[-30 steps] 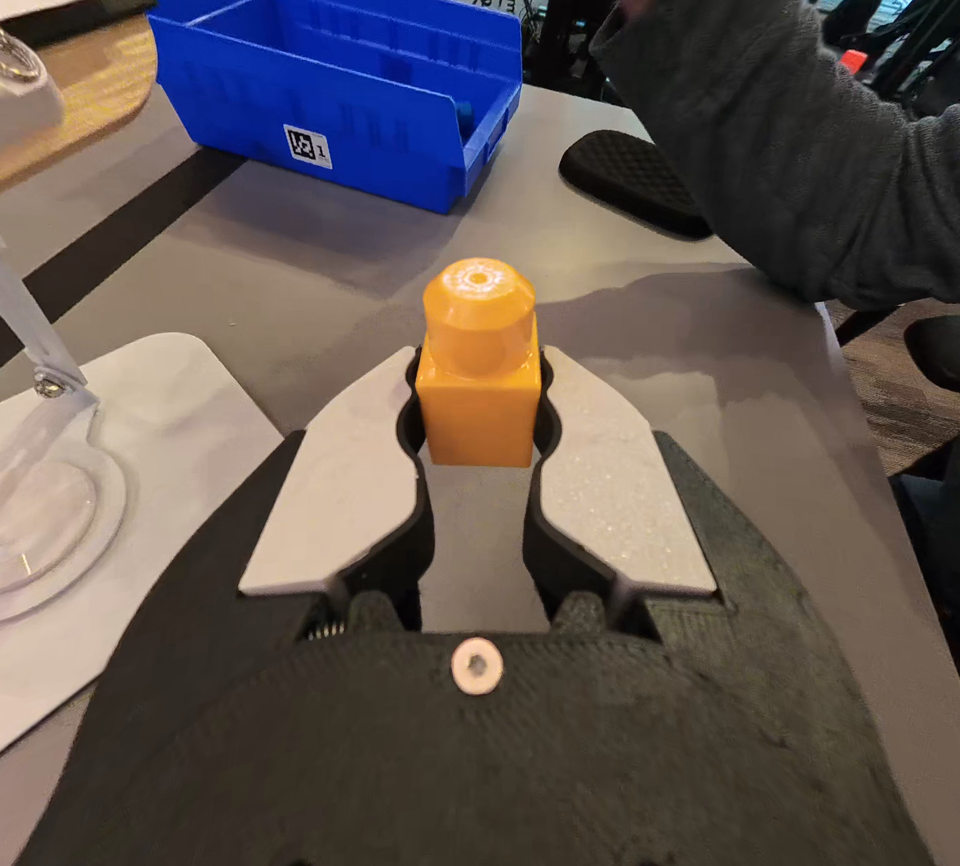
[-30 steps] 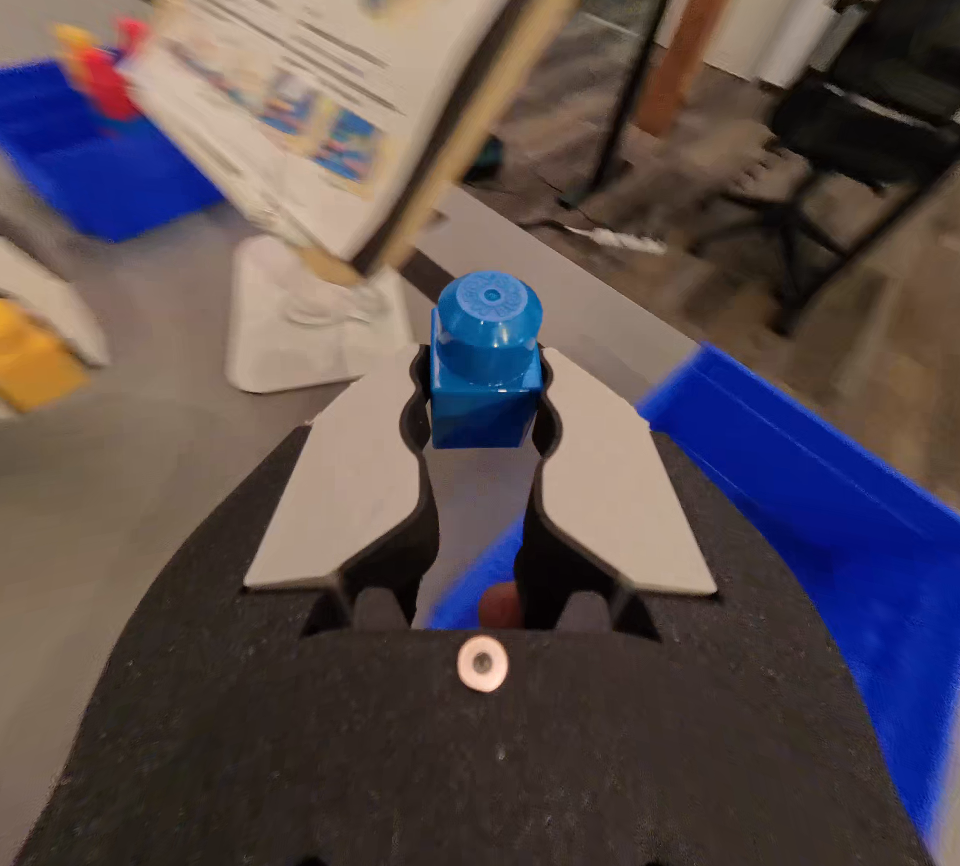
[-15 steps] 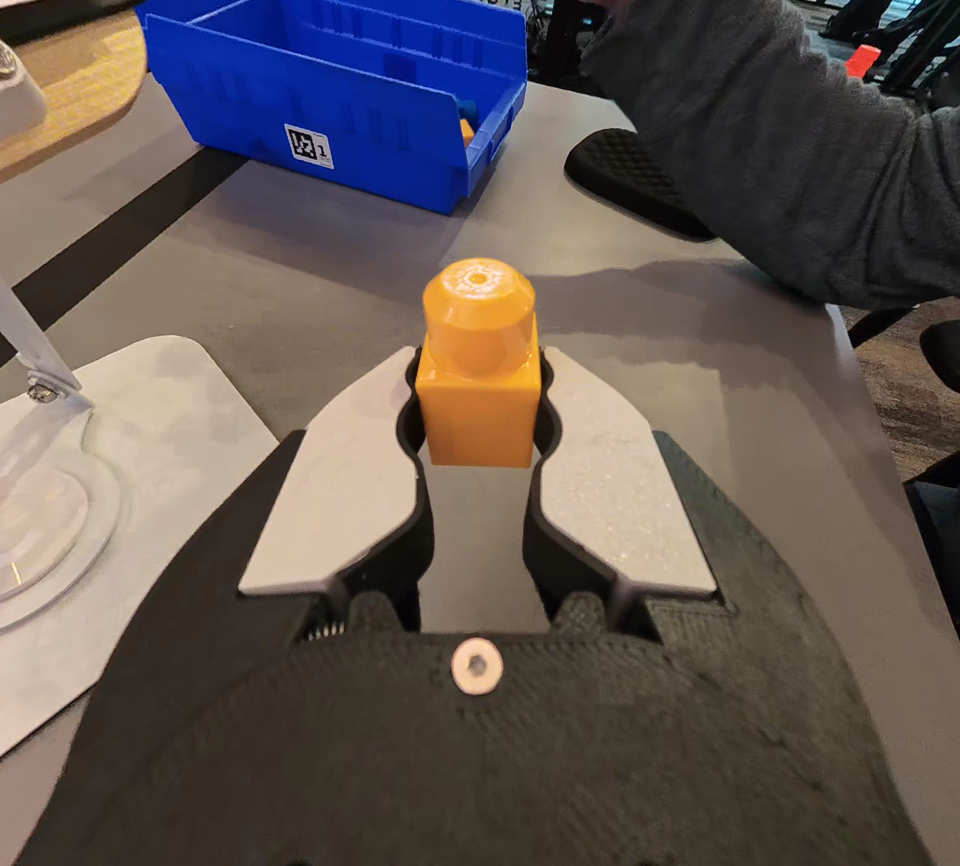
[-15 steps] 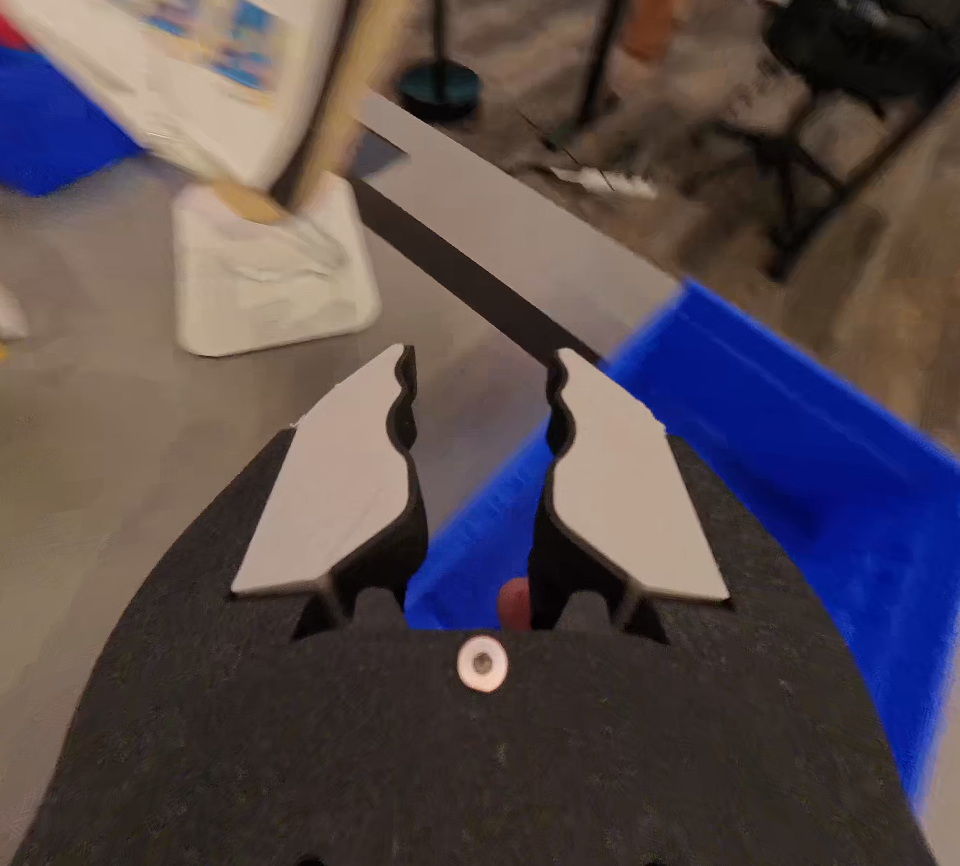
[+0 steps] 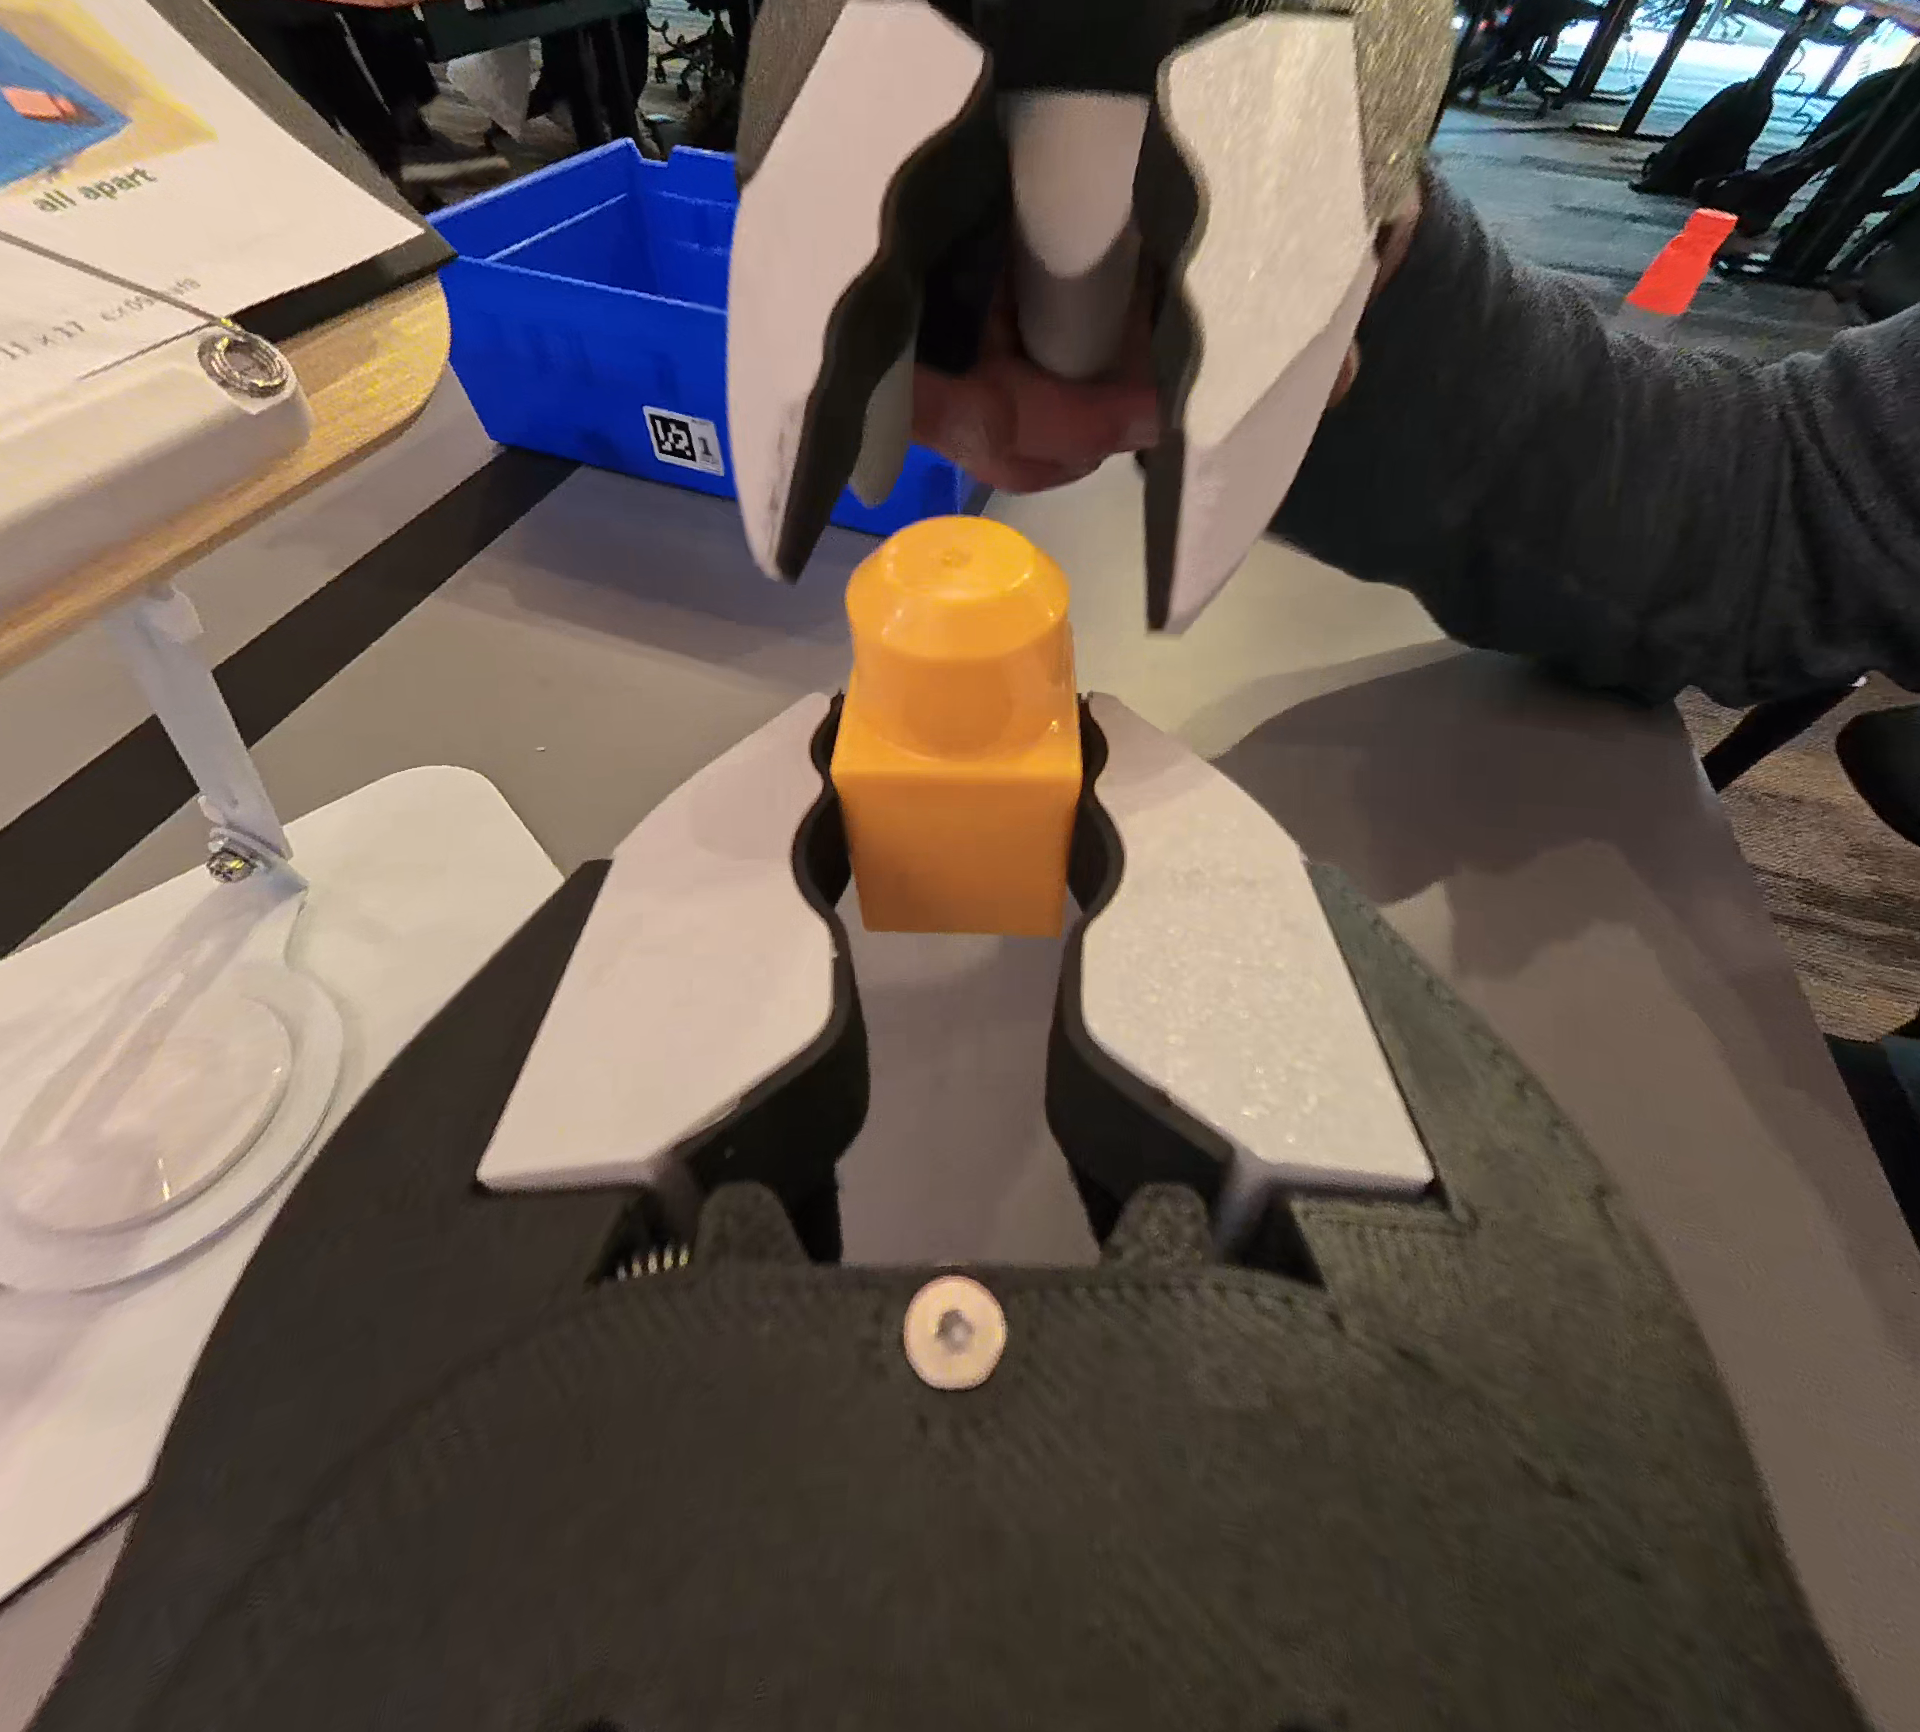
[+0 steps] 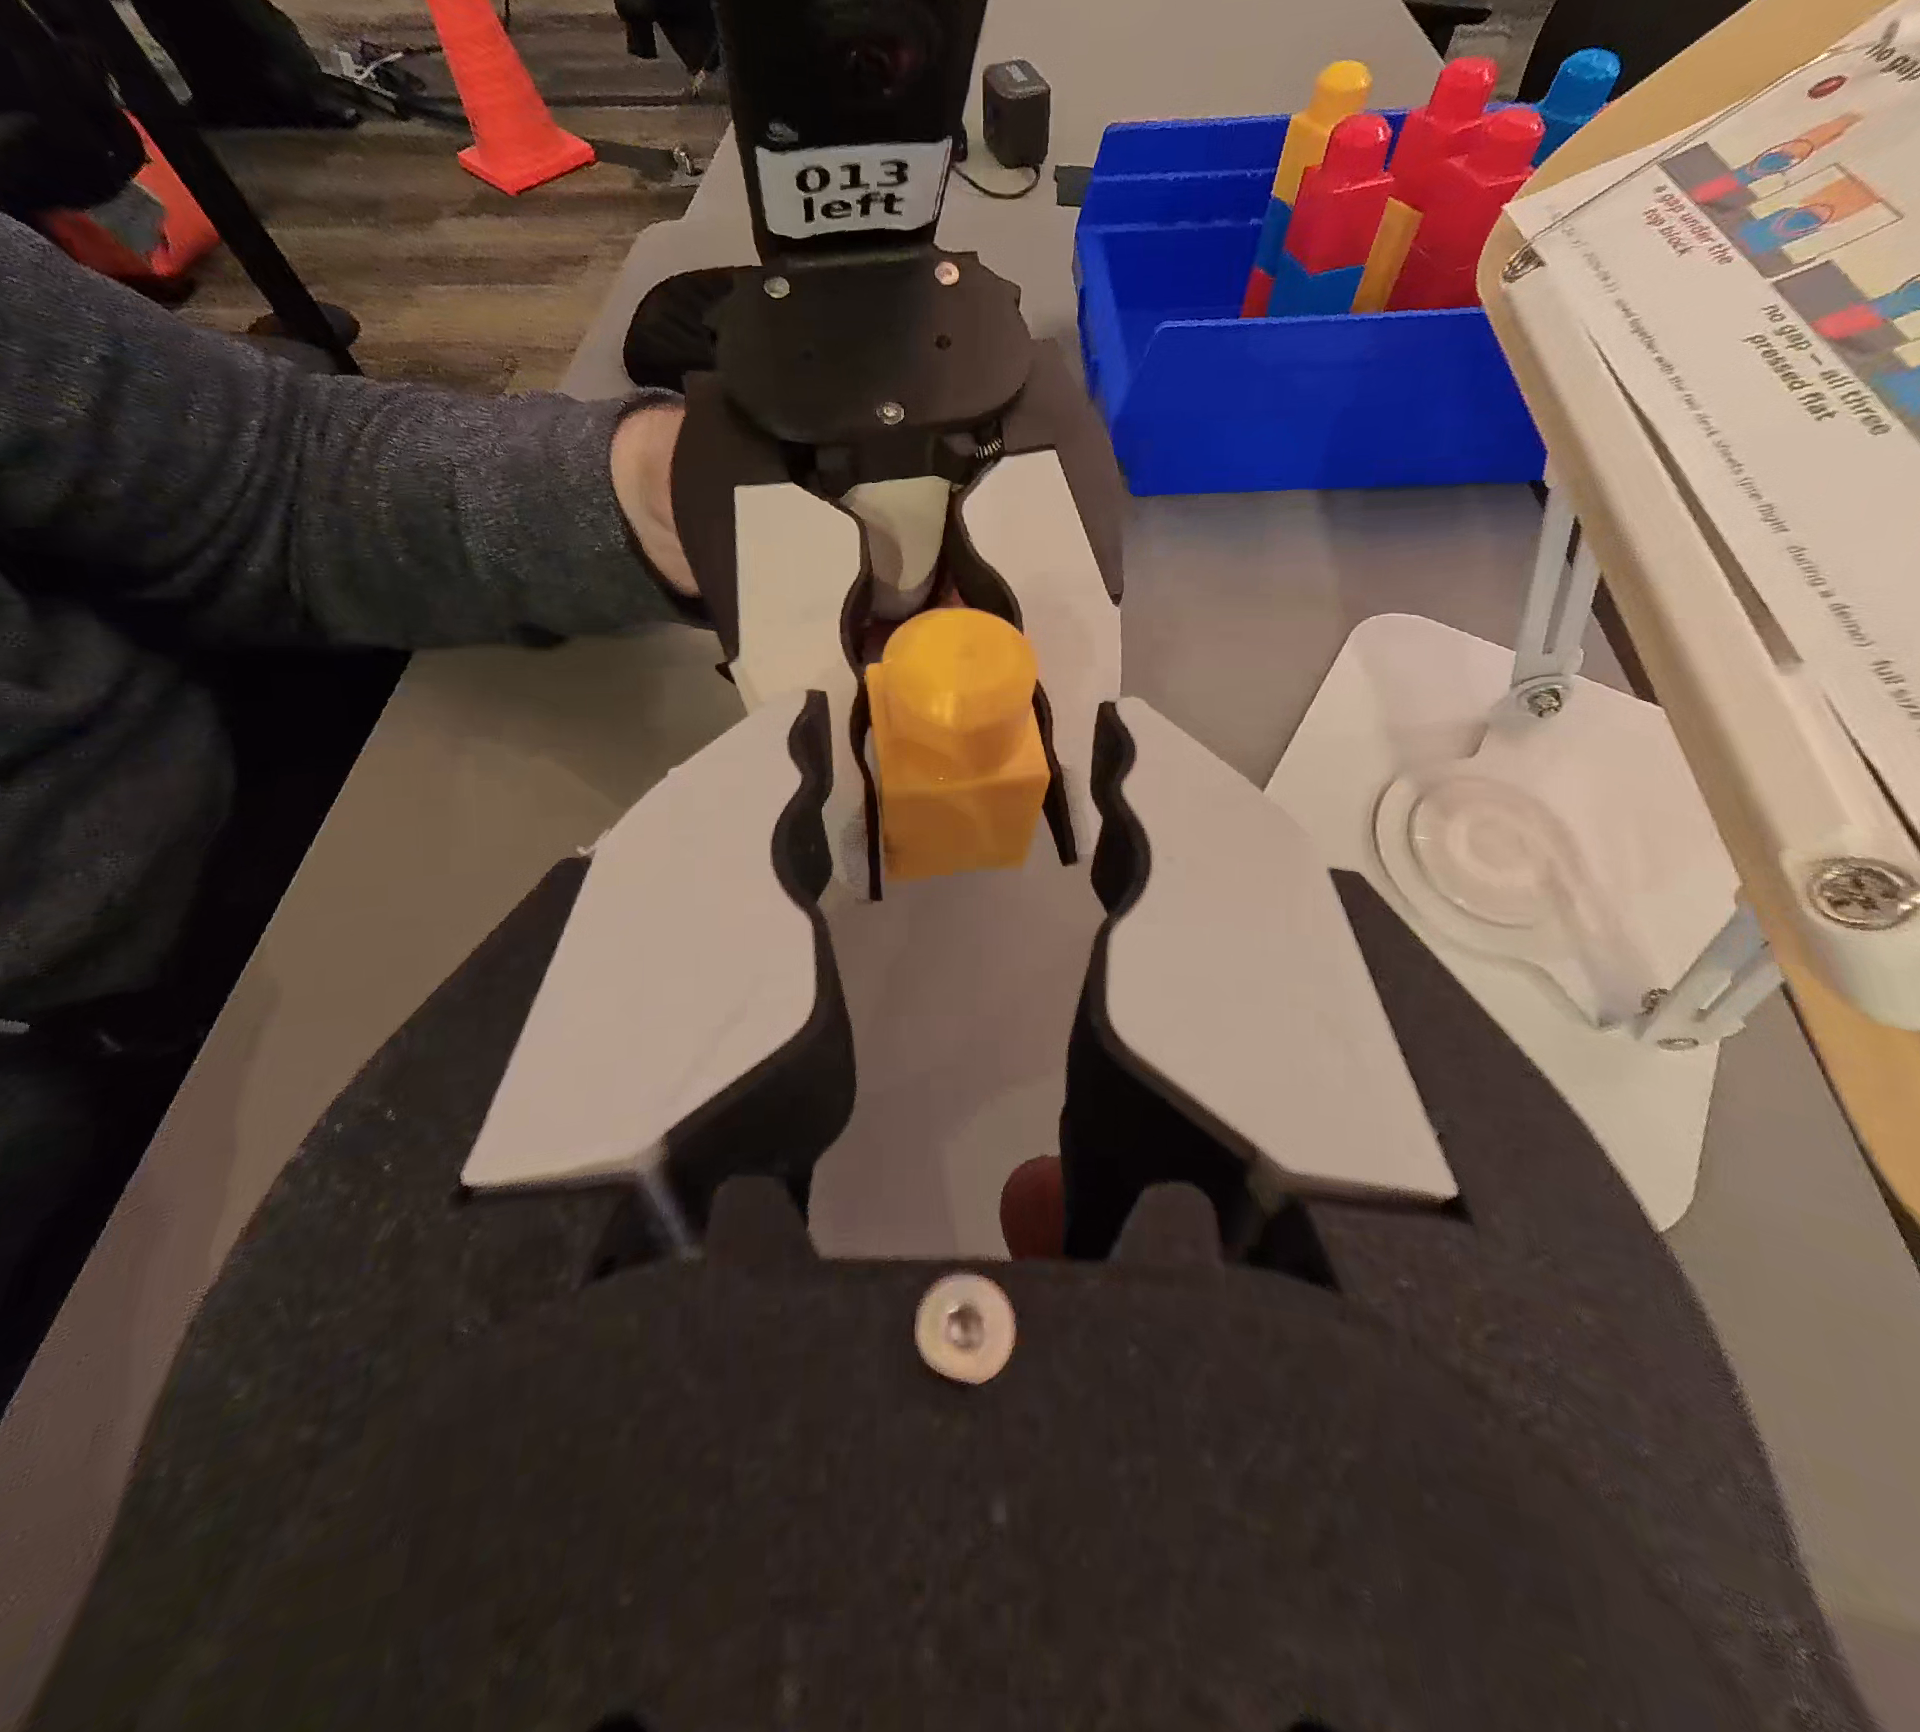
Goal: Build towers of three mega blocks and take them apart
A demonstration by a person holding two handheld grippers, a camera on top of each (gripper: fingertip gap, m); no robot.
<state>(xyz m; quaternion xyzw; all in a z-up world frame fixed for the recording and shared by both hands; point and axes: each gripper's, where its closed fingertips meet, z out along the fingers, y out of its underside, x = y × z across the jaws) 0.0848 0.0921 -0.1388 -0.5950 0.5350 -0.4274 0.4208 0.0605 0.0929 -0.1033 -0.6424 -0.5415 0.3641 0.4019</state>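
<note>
Centrally, a single orange mega block (image 5: 956,789) is clamped upright between the fingertips of the left gripper (image 5: 956,809), its round stud pointing up and its square body pinched on both sides above the grey table (image 5: 582,664). Opposite it, the right gripper (image 5: 966,602) is held with its jaws spread apart and nothing between them; its two white fingers (image 5: 831,269) are seen flanking the stud from above in the left wrist view, apart from the block. From the right wrist view the same block (image 6: 951,747) is seen beyond the parted tips of the right gripper (image 6: 956,747), gripped by the left gripper (image 6: 956,809) facing it. A blue bin (image 5: 582,311) is set farther back on the table, and a second blue bin (image 6: 1299,394) is filled with standing towers of red, yellow and blue blocks (image 6: 1403,207). An instruction sheet on a white stand (image 6: 1475,851) is placed just beside the grippers.
</note>
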